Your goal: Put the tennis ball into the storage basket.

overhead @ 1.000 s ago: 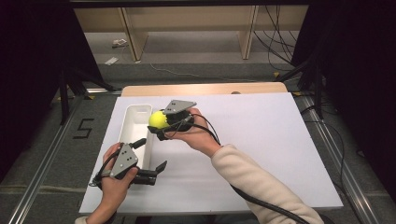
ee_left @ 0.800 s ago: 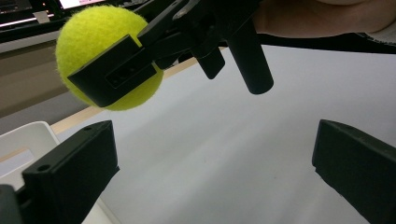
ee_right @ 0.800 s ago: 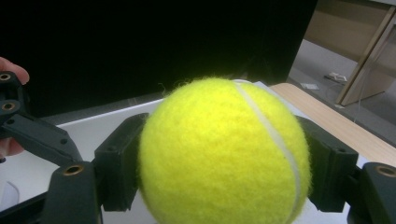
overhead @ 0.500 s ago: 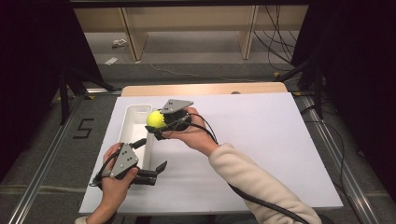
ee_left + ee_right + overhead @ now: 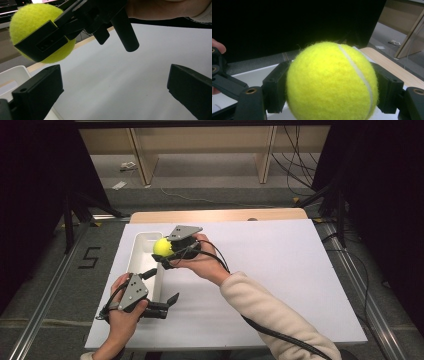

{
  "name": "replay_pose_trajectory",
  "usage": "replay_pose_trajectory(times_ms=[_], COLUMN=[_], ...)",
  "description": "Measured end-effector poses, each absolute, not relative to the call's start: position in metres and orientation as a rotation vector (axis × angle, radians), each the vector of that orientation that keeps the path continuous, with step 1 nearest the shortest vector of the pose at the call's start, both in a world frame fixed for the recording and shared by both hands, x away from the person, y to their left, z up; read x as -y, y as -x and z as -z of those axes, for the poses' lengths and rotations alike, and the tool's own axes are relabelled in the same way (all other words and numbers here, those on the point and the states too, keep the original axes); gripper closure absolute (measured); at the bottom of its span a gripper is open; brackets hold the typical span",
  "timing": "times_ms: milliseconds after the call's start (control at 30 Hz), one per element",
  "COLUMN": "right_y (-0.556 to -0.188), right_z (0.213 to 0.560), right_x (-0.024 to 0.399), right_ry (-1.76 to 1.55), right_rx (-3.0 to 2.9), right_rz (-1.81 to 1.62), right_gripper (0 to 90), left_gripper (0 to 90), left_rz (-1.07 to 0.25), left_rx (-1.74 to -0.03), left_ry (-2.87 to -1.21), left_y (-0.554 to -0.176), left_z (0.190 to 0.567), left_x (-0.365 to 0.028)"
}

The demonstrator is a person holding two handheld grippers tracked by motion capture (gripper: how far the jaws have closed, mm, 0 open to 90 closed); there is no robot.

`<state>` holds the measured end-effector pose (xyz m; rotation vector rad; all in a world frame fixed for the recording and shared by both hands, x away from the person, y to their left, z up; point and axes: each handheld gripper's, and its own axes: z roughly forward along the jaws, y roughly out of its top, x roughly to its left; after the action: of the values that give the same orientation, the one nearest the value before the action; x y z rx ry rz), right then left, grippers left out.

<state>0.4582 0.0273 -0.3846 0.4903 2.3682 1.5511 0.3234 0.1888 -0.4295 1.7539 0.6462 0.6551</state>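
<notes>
One fuzzy yellow-green ball [image 5: 162,246], round with a pale curved seam, is clamped between the right gripper's [image 5: 167,251] two black blocky jaws, held above the far half of the single white, smooth, oblong bin [image 5: 138,252]. Beside the bin's near end, the left gripper [image 5: 161,290] has its jaws spread wide, holding nothing, over the matte white table [image 5: 300,270].
</notes>
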Motion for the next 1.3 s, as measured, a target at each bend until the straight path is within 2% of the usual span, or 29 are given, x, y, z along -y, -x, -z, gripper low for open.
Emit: replay_pose_trajectory(times_ms=[1300], right_y=[-0.470], right_z=[0.385], right_x=[-0.052], right_ry=[-0.476], right_rx=[-2.402], right_rz=[-1.536], right_gripper=[26.7], left_gripper=[0.0], left_rz=[-0.652], left_rx=[-0.646], left_ry=[-1.755], left_y=[-0.323], left_z=[0.430], left_x=[-0.189])
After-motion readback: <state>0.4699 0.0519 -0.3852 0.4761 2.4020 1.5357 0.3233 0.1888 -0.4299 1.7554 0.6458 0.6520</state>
